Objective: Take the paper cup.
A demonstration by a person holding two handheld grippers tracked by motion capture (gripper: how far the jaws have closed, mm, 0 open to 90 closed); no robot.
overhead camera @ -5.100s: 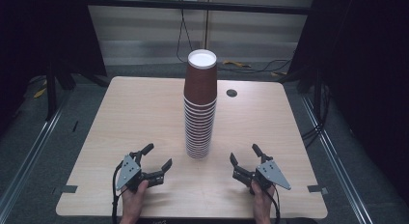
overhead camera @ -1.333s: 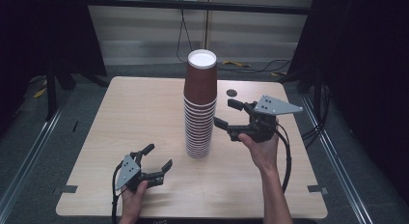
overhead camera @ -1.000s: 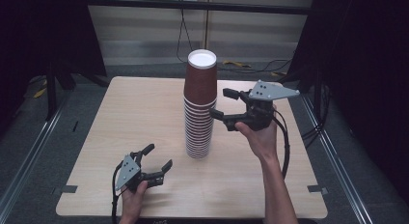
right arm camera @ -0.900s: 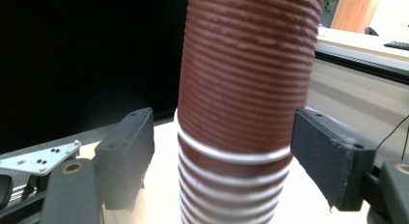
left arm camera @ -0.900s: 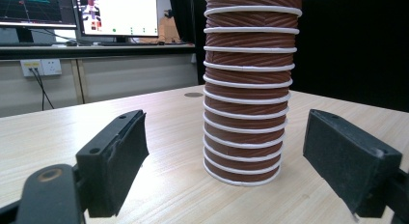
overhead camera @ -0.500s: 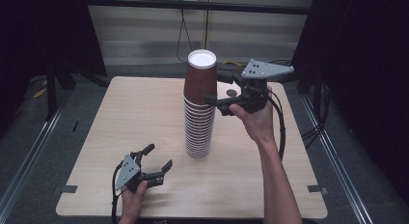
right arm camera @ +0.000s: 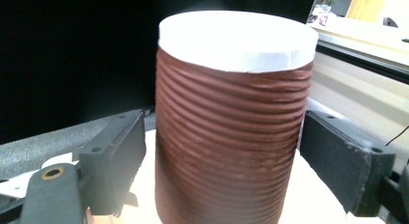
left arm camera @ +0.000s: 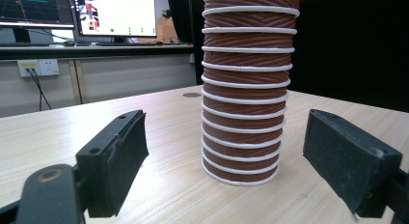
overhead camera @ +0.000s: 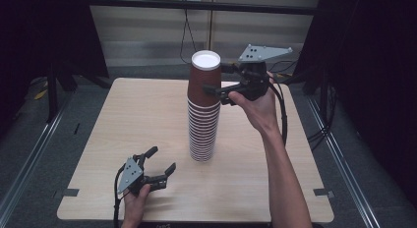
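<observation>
On the wooden table (overhead camera: pixel 123 120), the open right gripper (overhead camera: pixel 219 80) brackets the top paper cup (overhead camera: pixel 203 80) of the stack (overhead camera: pixel 202 129) and must next close, while the left gripper (overhead camera: pixel 160 161) rests open.

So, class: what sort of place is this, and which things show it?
Probably a lab or recording workspace: a bare wooden table inside a dark curtained frame, monitors on a bench behind, and a stack of paper cups set for handling.

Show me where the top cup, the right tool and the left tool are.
top cup (overhead camera: pixel 204 85), high view, on its brown side wall.
right tool (overhead camera: pixel 220 79), high view, midway between its fingertips beside the cup.
left tool (overhead camera: pixel 161 159), high view, midway between its fingertips above the table.
</observation>
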